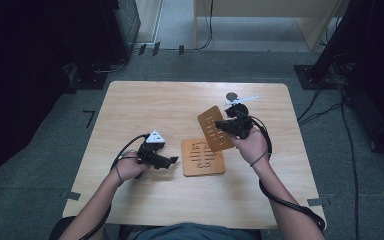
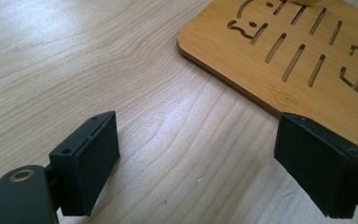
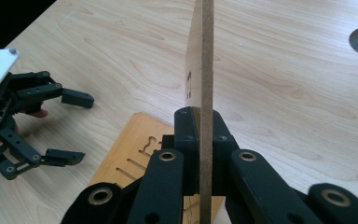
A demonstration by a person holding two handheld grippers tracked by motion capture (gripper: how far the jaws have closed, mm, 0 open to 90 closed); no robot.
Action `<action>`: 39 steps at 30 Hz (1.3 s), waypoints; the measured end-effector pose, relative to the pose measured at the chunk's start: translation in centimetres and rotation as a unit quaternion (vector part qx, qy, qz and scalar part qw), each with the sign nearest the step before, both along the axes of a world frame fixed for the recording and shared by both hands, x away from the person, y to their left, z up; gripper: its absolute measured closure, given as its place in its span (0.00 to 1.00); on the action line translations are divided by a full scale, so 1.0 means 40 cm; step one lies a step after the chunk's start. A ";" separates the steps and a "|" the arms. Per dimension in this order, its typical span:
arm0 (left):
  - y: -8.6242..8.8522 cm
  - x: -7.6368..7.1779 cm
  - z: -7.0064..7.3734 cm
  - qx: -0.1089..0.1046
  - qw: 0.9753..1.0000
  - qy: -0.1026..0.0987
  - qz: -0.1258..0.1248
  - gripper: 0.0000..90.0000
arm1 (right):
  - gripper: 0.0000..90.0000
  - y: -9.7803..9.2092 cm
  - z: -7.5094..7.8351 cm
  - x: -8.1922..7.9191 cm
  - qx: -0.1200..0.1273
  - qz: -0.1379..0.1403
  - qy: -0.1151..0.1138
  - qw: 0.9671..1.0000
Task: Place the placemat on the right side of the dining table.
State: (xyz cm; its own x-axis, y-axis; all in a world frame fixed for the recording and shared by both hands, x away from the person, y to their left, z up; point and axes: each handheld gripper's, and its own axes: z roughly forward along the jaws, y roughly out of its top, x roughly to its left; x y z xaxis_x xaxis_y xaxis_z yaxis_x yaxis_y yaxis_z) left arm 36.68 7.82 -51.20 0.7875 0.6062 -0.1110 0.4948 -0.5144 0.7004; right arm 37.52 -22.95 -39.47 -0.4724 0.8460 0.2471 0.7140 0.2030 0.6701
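Note:
Two thin wooden boards with cut-out slots are in play. One board point(image 1: 203, 157) lies flat at the table's middle; its corner shows in the left gripper view point(image 2: 284, 51). The other board point(image 1: 213, 128) is lifted off the table and tilted, and my right gripper point(image 1: 231, 126) is shut on its edge. The right gripper view shows this held board edge-on point(image 3: 206, 88) between the jaws, with the flat board point(image 3: 130, 161) below. My left gripper point(image 1: 172, 161) rests low beside the flat board's left edge, open, with bare table between its pads point(image 2: 91, 163).
The wooden table point(image 1: 145, 110) has a round dark disc point(image 1: 231, 96) and a small white strip point(image 1: 242, 99) near its far edge, behind the right gripper. Cables trail from both grippers toward the person. Grey carpet and dark equipment surround the table.

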 end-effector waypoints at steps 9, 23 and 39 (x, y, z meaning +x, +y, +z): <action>0.000 -0.001 -0.003 0.003 1.000 -0.009 -0.004 0.14 | 0.97 -0.011 0.005 0.001 -0.013 -0.008 -0.005 1.000; 0.000 -0.003 -0.006 0.009 1.000 -0.020 -0.008 0.14 | 0.97 -0.039 0.011 0.004 -0.019 -0.029 -0.010 0.999; 0.001 -0.006 -0.011 0.015 0.999 -0.037 -0.022 0.14 | 0.97 -0.077 0.008 0.014 -0.030 -0.054 -0.007 0.998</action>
